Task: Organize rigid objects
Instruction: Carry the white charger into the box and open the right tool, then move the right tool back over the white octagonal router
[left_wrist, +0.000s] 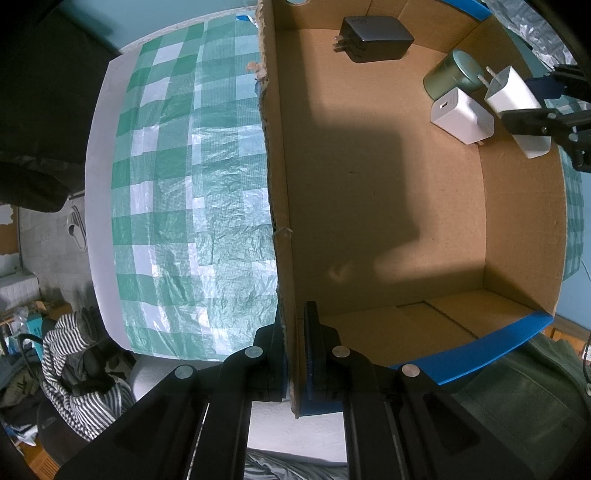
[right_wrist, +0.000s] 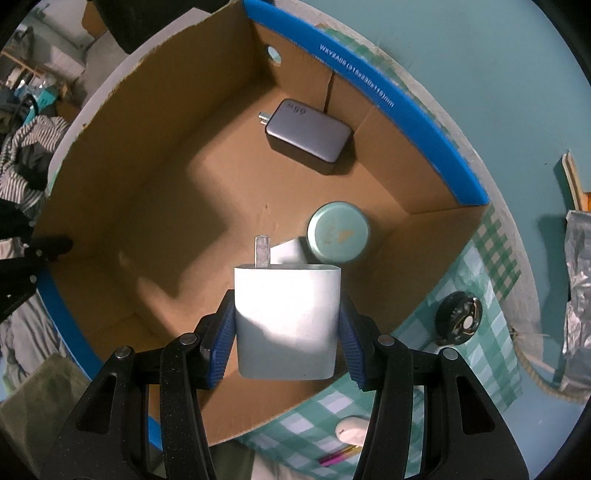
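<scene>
My left gripper (left_wrist: 294, 332) is shut on the left wall of an open cardboard box (left_wrist: 280, 184) with blue edging. Inside the box lie a black charger (left_wrist: 376, 35), a green round tin (left_wrist: 454, 74) and a white cube charger (left_wrist: 461, 114). My right gripper (right_wrist: 287, 314) is shut on a white plug charger (right_wrist: 286, 321), prongs pointing down, hanging over the box floor just in front of the tin (right_wrist: 338, 230). The cube charger (right_wrist: 290, 251) is mostly hidden behind it. The dark charger (right_wrist: 308, 131) rests near the far corner. In the left wrist view the held charger (left_wrist: 508, 86) shows at upper right.
The box stands on a green-and-white checked cloth (left_wrist: 177, 184). Outside the box's right wall lie a black round object (right_wrist: 458, 317), a small white object (right_wrist: 351, 430) and a pink pen (right_wrist: 336, 458). A silver foil bag (right_wrist: 576, 295) sits further right. Clothes lie beyond the table's edge.
</scene>
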